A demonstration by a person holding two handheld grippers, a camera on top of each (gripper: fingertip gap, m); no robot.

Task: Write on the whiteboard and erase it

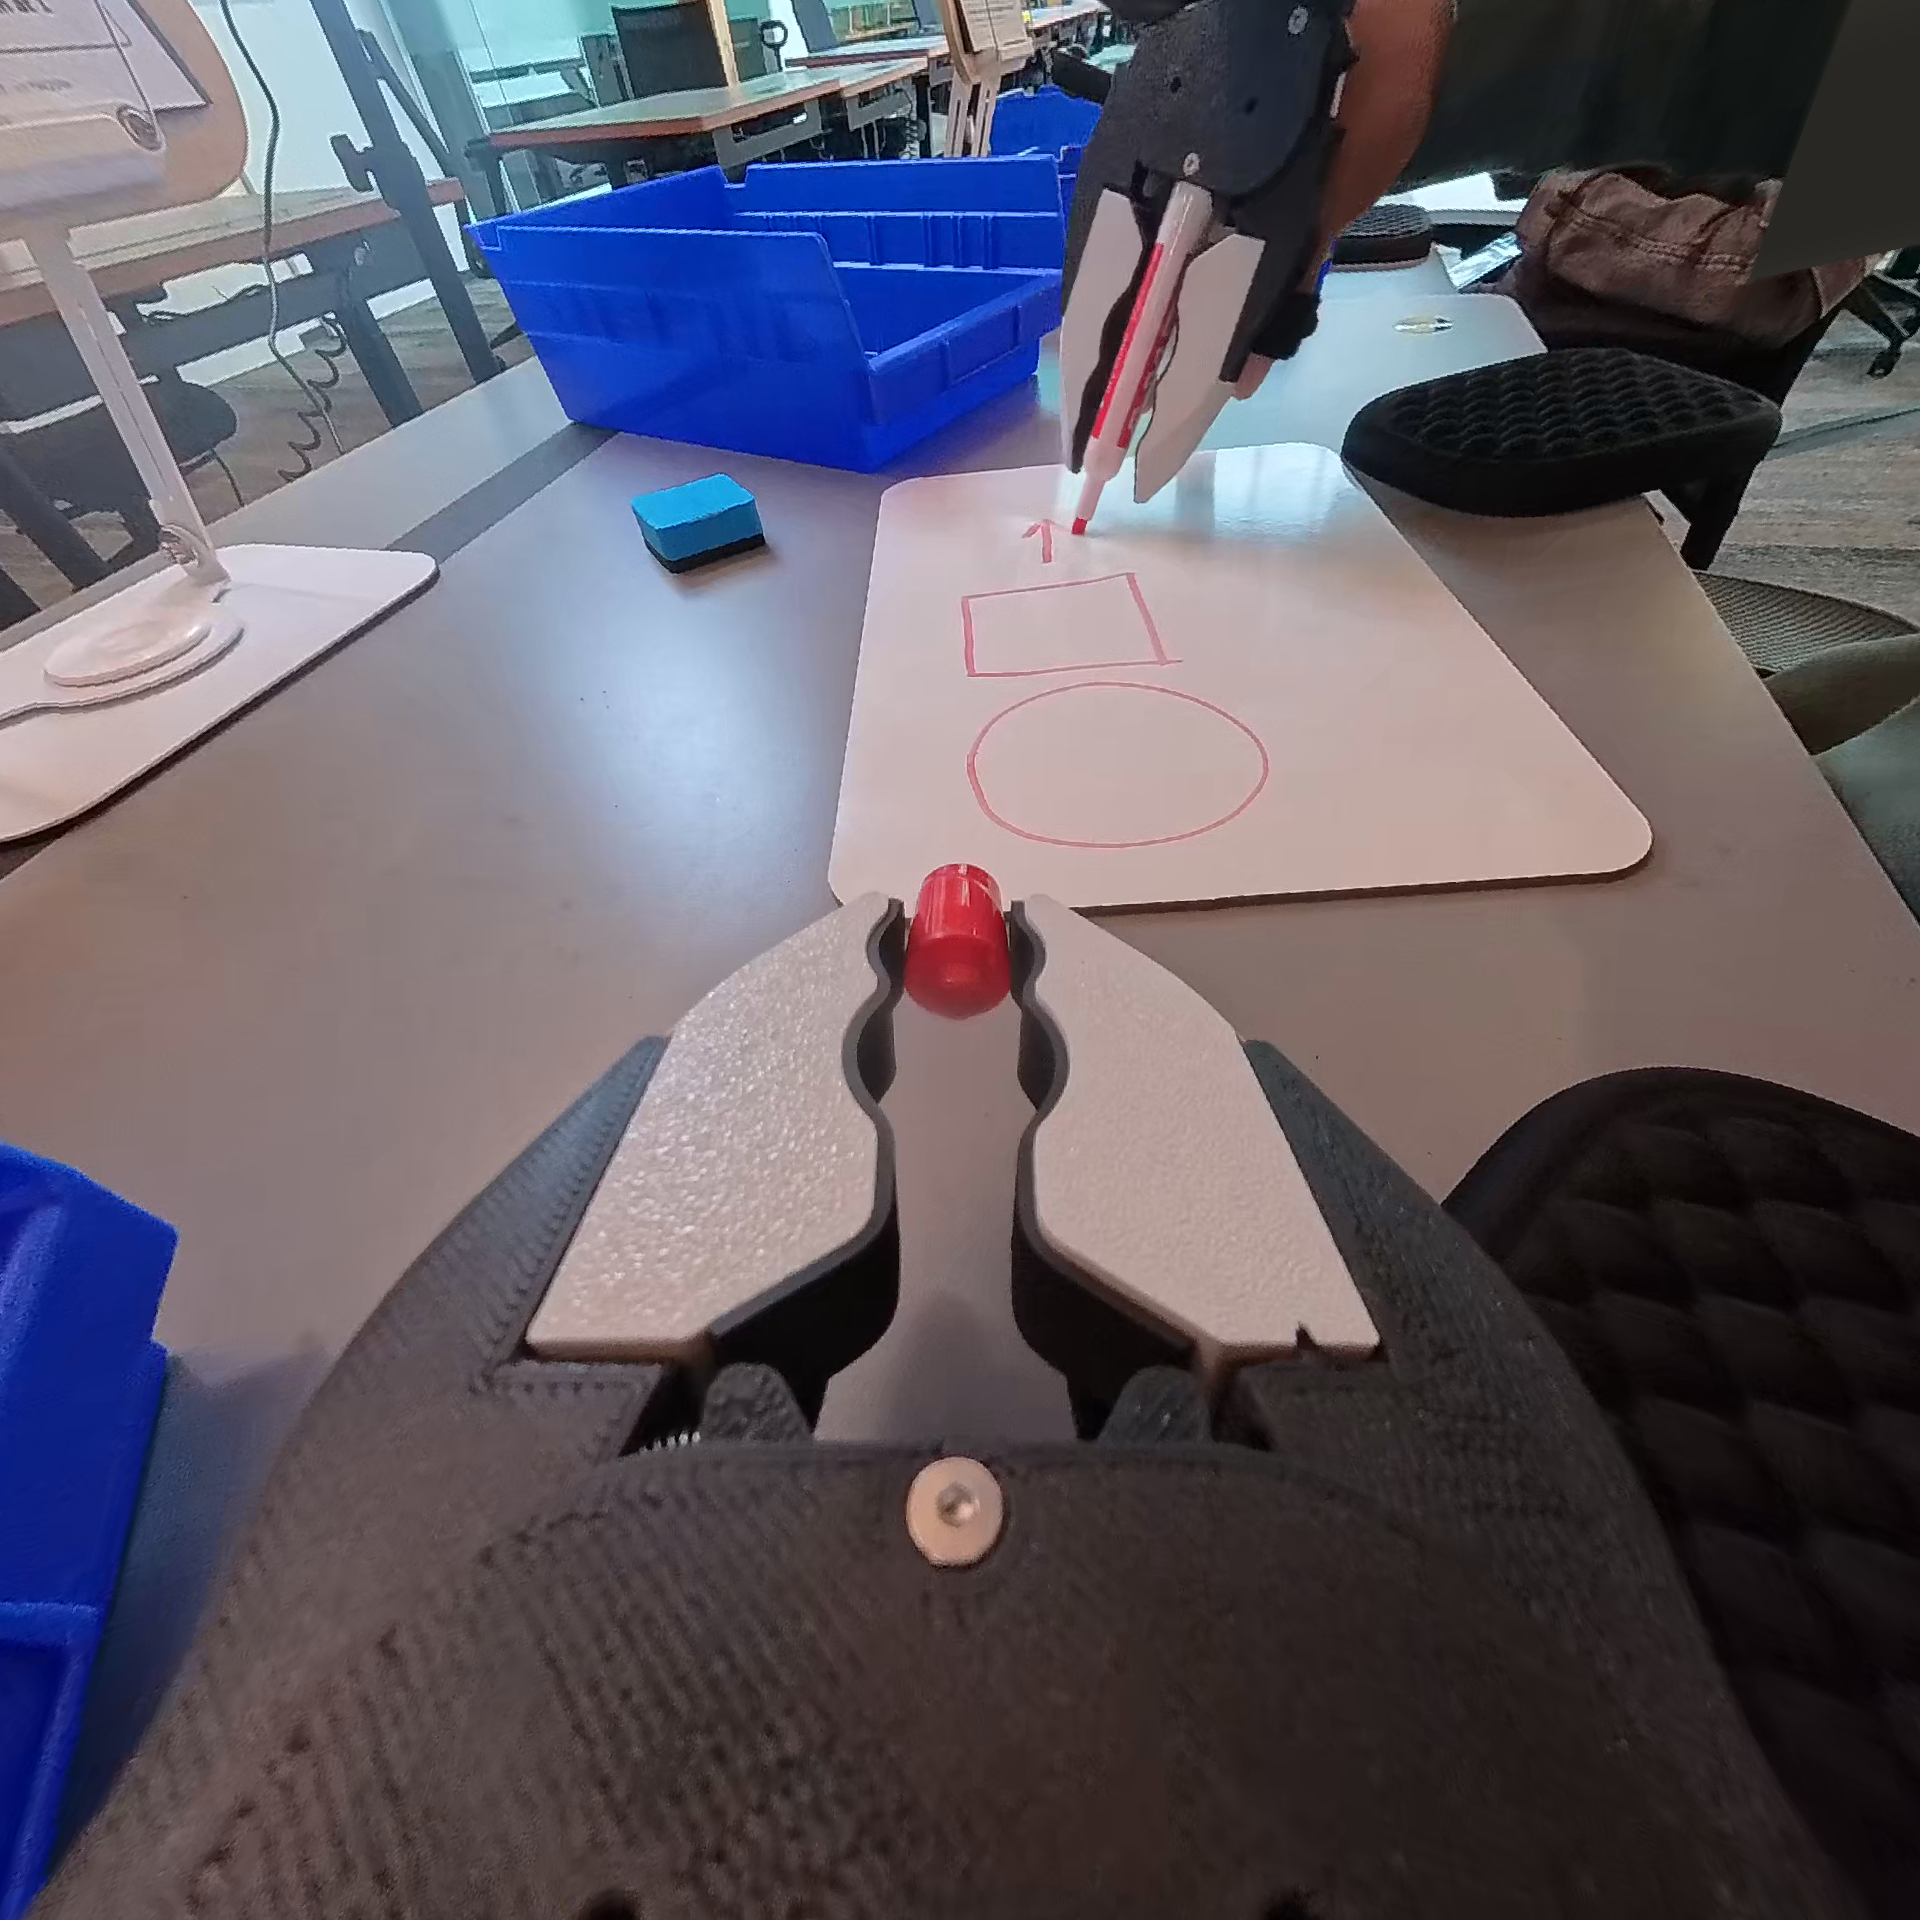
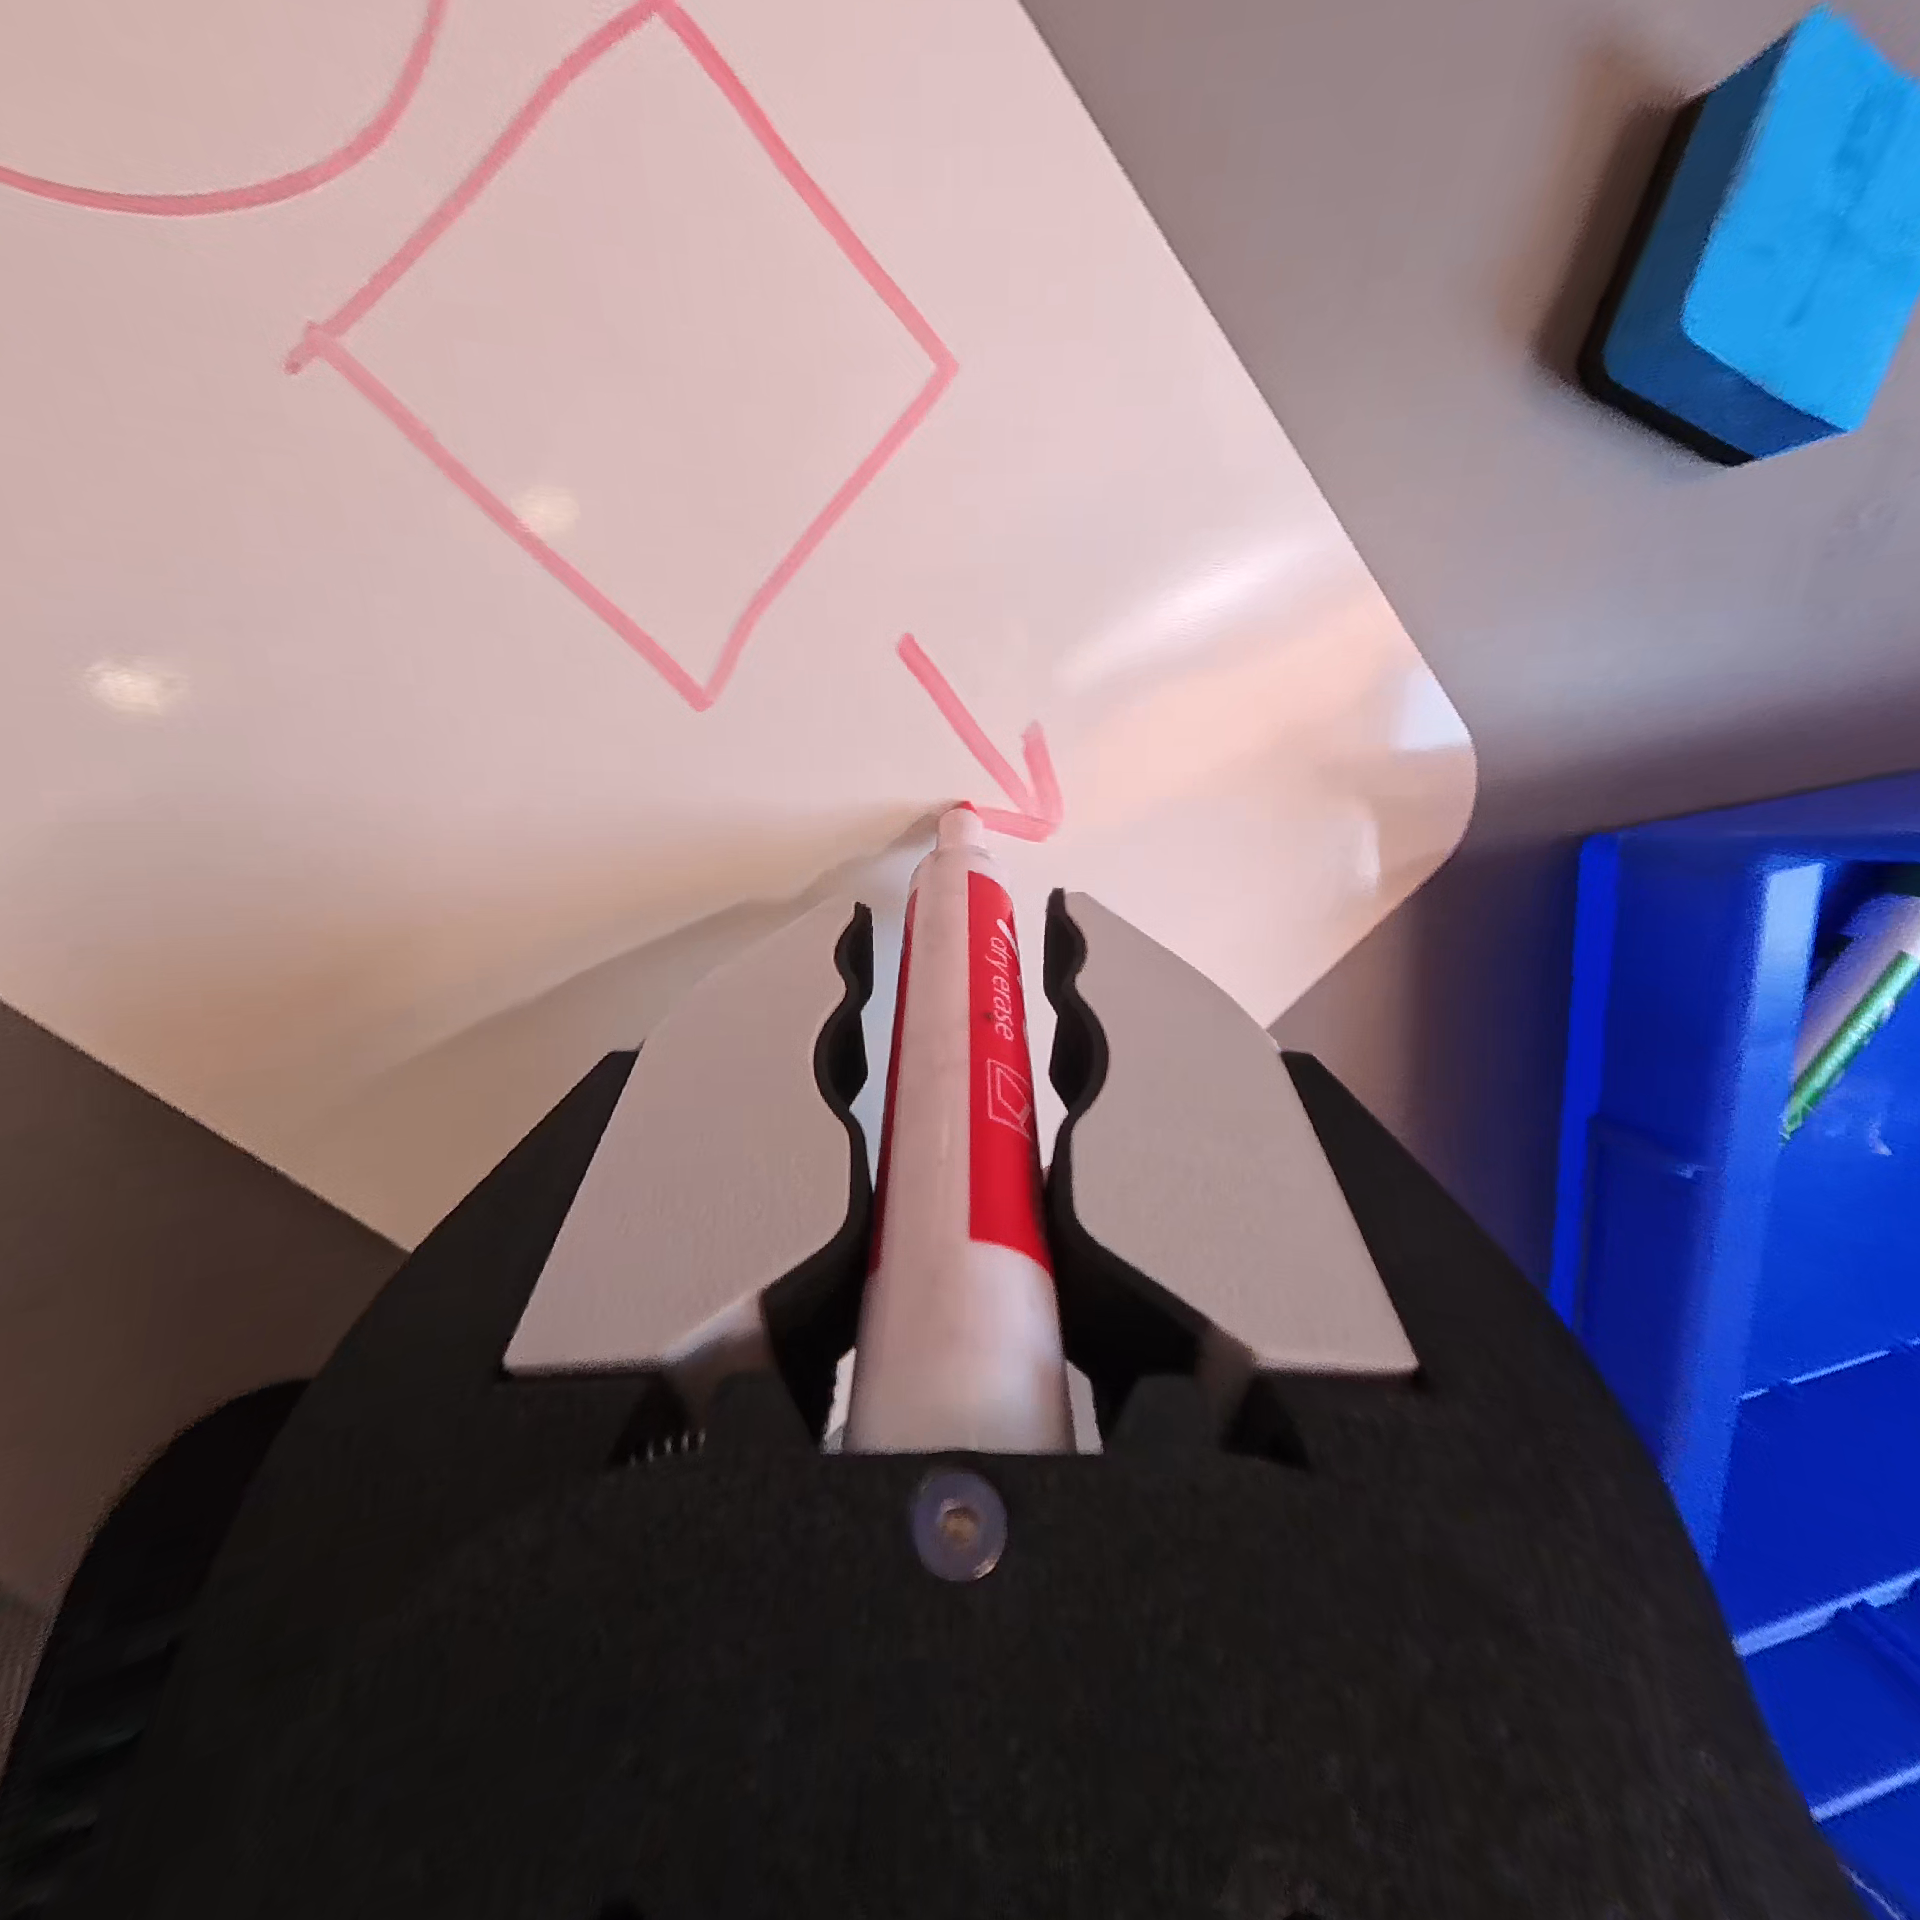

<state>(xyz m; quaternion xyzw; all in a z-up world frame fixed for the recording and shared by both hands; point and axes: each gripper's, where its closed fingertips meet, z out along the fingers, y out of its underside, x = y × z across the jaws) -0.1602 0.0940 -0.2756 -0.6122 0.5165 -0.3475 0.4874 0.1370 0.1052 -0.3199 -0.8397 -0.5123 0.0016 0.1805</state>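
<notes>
Right gripper point(image 2: 961, 925) clenched on marker point(image 2: 961, 1091), tip touching whiteboard point(image 2: 312, 779) just ahead; pressing could skid the loose board; left gripper point(image 1: 956, 935) grasps red cap point(image 1: 956, 951).

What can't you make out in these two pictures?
- Bin contents: its front wall hides the inside in the left wrist view; the right wrist view's edge cuts off all but a green-striped item.
- Marker rear end: buried in the right claw.
- Circle: cropped by the right wrist view's top edge.
- Eraser: blurred in the right wrist view.
- Cap far end: hidden behind itself between the left claw fingers.
</notes>
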